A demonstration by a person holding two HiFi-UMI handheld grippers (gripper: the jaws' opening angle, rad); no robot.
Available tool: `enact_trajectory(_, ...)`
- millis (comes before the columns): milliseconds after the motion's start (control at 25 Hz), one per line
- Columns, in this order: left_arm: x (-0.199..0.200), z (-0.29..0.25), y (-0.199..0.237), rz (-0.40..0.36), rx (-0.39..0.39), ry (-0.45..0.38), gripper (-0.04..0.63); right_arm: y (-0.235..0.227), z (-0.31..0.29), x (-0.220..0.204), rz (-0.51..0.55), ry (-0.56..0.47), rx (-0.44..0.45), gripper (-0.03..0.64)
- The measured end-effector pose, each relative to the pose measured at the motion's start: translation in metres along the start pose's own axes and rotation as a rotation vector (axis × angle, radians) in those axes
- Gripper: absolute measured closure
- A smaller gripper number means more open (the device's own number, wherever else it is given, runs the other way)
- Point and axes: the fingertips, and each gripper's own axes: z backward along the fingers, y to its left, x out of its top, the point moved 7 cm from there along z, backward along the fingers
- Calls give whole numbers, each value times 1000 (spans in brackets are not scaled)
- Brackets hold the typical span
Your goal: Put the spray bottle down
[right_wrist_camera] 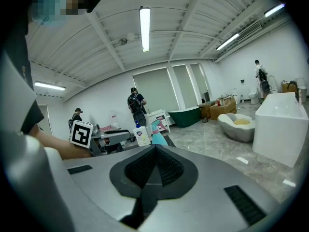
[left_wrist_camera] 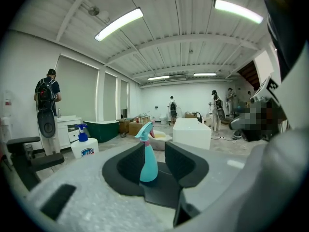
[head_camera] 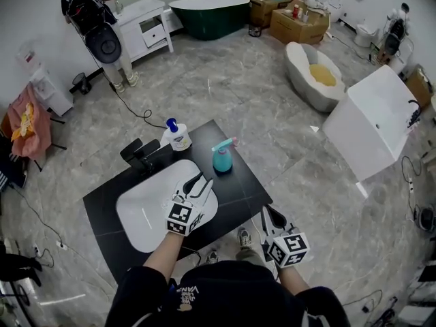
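The teal spray bottle [head_camera: 223, 157] with a pink-tipped trigger stands upright on the black table [head_camera: 238, 186], near its far right part. My left gripper [head_camera: 203, 180] hovers over the white basin [head_camera: 146, 213], short of the bottle and apart from it. In the left gripper view the bottle [left_wrist_camera: 147, 158] shows through the gap of my left gripper [left_wrist_camera: 155, 147], whose jaws stand partly open and touch nothing. My right gripper [head_camera: 267, 212] hangs off the table's near right edge. Its jaws meet at the tip [right_wrist_camera: 154, 151] with nothing between them.
A white soap pump bottle [head_camera: 178, 135] with a blue cap stands at the table's far edge, beside a black faucet [head_camera: 139, 154]. A white tub [head_camera: 371, 121] stands to the right, a green tub [head_camera: 208, 12] far back. A person [head_camera: 95, 26] stands at the far left.
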Motion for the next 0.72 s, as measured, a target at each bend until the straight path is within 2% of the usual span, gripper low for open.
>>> enact_trajectory(120, 8, 21, -11, -7, -18, -46, 493, 13, 5, -5, 5, -13, -5, 615)
enact_trajectory(280, 12, 49, -21, 5, -53, -63, 551, 31, 13, -8, 15, -36, -23, 615)
enact_trajectory(480, 8, 86, -39, 24, -101, -52, 572, 50, 26, -13, 23, -63, -55, 615)
enact_trajectory(720, 4, 126, -39, 27, -97, -45, 577, 71, 39, -25, 31, -77, -81, 615)
